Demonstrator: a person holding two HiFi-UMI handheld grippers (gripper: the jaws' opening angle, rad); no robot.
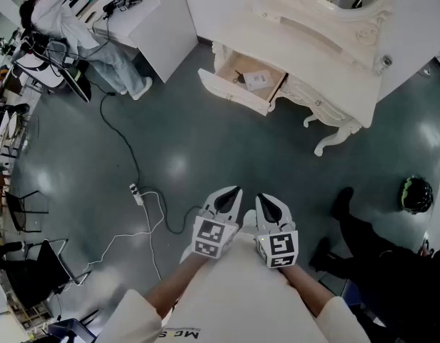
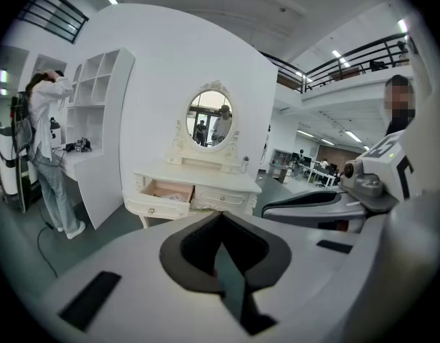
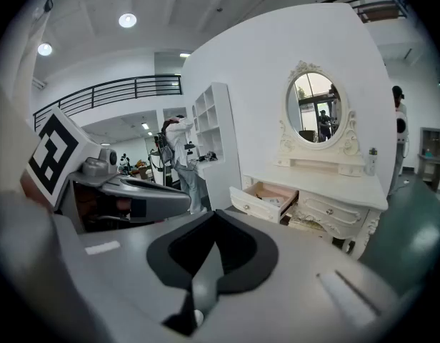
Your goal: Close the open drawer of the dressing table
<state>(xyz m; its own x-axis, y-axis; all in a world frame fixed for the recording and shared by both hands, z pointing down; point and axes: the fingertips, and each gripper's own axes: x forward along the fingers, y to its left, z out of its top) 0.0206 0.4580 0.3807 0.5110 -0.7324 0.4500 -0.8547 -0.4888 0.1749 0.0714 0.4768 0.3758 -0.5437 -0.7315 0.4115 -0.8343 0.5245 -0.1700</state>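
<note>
bystander (image 1: 70,20): far left at a white desk (image 1: 145,9), well apart from this job.
floor cable (image 1: 138,191): trails over the grey floor left of the grippers; a straight walk ahead would miss it, I'd judge.
left gripper (image 1: 229,197): jaws pressed together on nothing, carried low near the body and aimed at the table.
drawer (image 1: 241,84): pulled out at the left end of the dressing table (image 1: 334,84), front facing us, well apart from both grippers.
right gripper (image 1: 270,204): just beside the left one, jaws likewise together and empty; closed tips suit a push, I'd guess.
head view alone: shows the pale packet (image 1: 257,79) lying inside the drawer, and the cable.
gripper views alone: show the oval mirror (image 2: 210,118) upright and the drawer's round knob (image 2: 152,211).
</note>
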